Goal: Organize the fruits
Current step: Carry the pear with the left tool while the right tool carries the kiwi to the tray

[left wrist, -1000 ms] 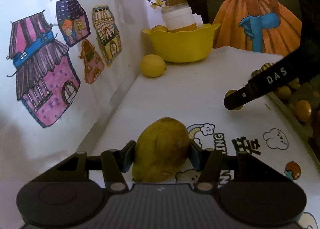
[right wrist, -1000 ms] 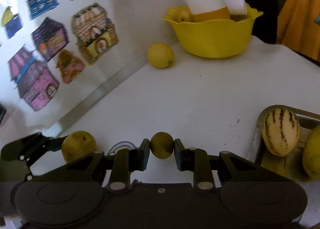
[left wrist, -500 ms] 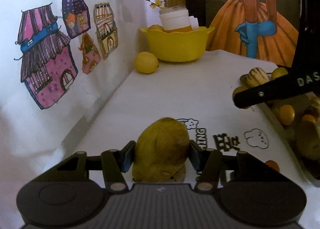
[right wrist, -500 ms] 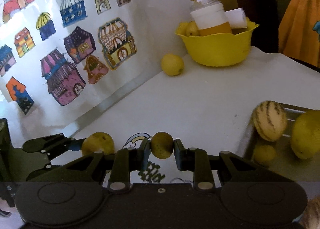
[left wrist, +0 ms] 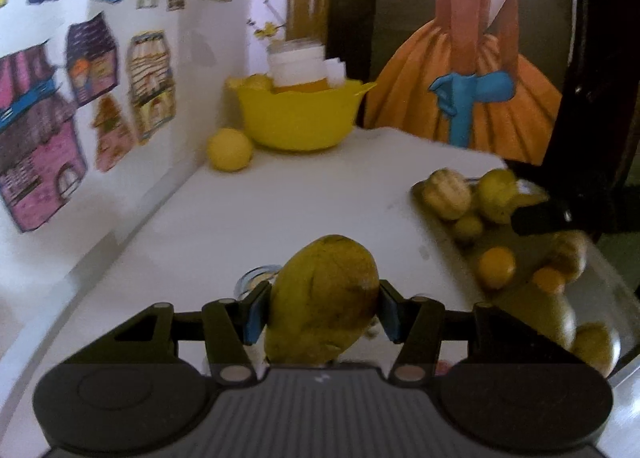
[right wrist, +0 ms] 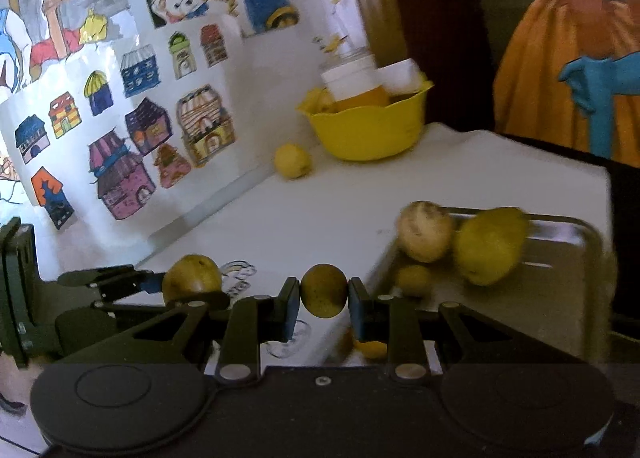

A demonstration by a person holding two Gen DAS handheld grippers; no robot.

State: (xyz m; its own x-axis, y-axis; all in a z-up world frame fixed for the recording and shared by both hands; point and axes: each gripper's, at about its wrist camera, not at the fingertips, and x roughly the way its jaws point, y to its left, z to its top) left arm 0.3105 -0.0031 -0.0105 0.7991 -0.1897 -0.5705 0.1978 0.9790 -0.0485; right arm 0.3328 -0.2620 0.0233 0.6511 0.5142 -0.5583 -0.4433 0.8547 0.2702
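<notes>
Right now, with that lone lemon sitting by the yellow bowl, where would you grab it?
Probably across the lemon's round middle, coming down from above and from the open table side. The wall stands close on one side and the yellow bowl on the other, so the fingers should close along the free line between them.

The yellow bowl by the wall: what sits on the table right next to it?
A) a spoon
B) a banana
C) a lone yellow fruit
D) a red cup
C: a single round yellow fruit lies on the white table just beside the yellow bowl, near the wall with the house drawings.
</notes>
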